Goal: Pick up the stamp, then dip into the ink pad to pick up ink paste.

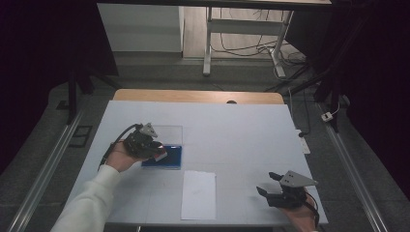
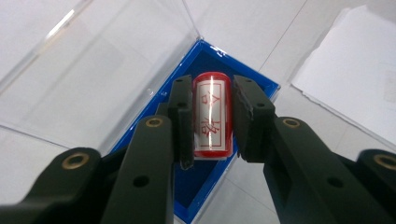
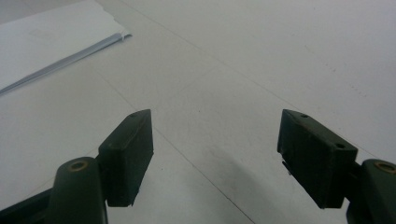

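A red cylindrical stamp (image 2: 212,114) with red characters on its white face sits between the jaws of my left gripper (image 2: 213,86), which is shut on it. It hangs just over a blue box (image 2: 205,56) whose clear lid (image 2: 93,70) lies open behind it. From the high view, the left gripper (image 1: 157,151) and stamp (image 1: 161,155) are over the left end of the blue box (image 1: 173,159). My right gripper (image 1: 267,182) rests near the table's front right corner. Its jaws (image 3: 215,126) are wide open over bare table.
A white sheet of paper (image 1: 198,194) lies at the front middle of the white table (image 1: 241,130), between the two grippers; its edge shows in the right gripper view (image 3: 46,42). Beyond the table's far edge stand desk legs and cables on the floor.
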{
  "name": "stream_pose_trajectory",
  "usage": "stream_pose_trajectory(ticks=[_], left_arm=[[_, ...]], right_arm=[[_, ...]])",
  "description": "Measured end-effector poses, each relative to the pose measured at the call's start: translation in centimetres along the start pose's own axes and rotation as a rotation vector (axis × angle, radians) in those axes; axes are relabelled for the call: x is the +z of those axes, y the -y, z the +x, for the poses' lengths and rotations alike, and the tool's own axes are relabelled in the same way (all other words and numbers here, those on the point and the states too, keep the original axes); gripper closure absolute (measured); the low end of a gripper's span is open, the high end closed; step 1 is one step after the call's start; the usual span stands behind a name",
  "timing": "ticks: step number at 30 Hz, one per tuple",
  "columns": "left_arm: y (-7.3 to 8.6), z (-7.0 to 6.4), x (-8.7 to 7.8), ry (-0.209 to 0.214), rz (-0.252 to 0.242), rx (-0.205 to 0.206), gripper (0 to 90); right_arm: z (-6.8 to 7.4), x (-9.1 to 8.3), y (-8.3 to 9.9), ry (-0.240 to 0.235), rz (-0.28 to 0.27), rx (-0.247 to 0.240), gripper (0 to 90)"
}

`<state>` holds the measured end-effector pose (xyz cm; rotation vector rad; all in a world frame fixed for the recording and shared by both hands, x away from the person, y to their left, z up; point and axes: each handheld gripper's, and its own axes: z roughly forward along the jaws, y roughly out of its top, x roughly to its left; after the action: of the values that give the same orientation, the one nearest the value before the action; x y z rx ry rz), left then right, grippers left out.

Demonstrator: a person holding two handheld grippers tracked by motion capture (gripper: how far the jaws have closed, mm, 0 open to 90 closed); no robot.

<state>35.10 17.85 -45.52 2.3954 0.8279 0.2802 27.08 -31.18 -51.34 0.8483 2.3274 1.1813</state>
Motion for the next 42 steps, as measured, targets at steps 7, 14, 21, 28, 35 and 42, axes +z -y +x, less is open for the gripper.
stream_pose_trajectory(ticks=[7,14,21,28,35,42], left_arm=[[-0.4,0.0,-1.2,-0.009,-0.027,0.002,70.4],[-0.8,0.1,-1.9,-0.011,-0.049,-0.01,70.4],[-1.1,0.0,-2.2,-0.013,-0.042,-0.006,70.3],[-1.4,-0.2,-1.7,-0.013,-0.019,0.004,70.3],[-1.5,0.0,-0.7,-0.015,0.008,0.005,70.3],[-1.2,0.0,0.0,-0.019,0.026,0.001,70.3]], right_arm=[[-0.1,0.0,0.0,-0.003,-0.006,0.006,26.6],[-0.1,0.0,0.0,-0.001,-0.005,0.006,26.7],[0.0,0.0,0.0,0.0,0.002,0.003,26.7],[0.0,-0.1,0.0,0.004,0.005,0.001,26.7],[-0.1,0.0,0.1,0.007,0.009,0.005,26.7],[0.1,0.0,0.1,0.003,0.008,0.0,26.9]])
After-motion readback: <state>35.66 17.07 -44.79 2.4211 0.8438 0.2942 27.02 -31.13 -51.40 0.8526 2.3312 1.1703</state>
